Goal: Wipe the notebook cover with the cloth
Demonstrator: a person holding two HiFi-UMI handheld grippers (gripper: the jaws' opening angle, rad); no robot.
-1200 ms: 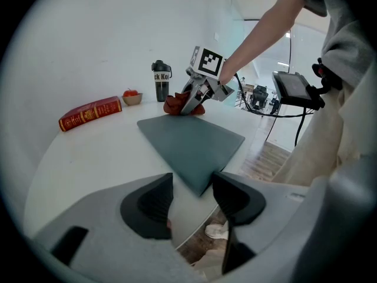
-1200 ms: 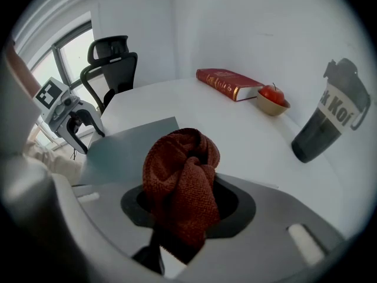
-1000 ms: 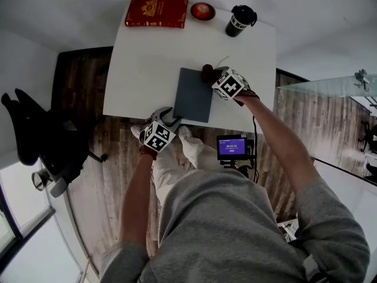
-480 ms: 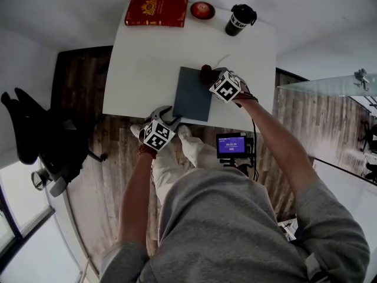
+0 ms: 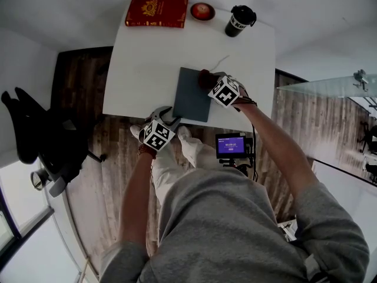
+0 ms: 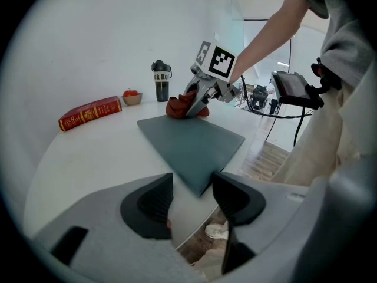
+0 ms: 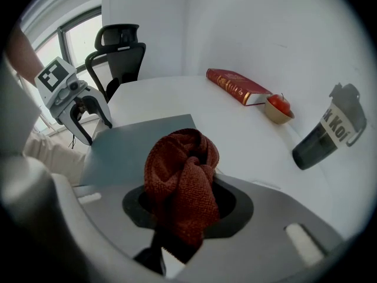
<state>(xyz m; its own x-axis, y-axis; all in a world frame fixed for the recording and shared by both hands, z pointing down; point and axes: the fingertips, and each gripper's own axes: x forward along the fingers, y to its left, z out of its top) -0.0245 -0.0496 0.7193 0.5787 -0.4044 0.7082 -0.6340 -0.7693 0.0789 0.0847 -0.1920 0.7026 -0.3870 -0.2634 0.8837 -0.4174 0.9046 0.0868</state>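
Notebook (image 5: pixel 191 96) lies flat, long axis pointing roughly away from the person (image 5: pixel 235 229)

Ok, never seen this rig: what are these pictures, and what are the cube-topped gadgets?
No robot: a person holds a gripper in each hand; the marker cubes belong to them. The head view is from a camera on the person's head, looking down; each gripper view is from a camera riding that gripper. On the white table lie a grey notebook, a red book, a bowl and a dark bottle. The right gripper has its fingers shut on a red cloth at the notebook's corner. The left gripper is open and empty.
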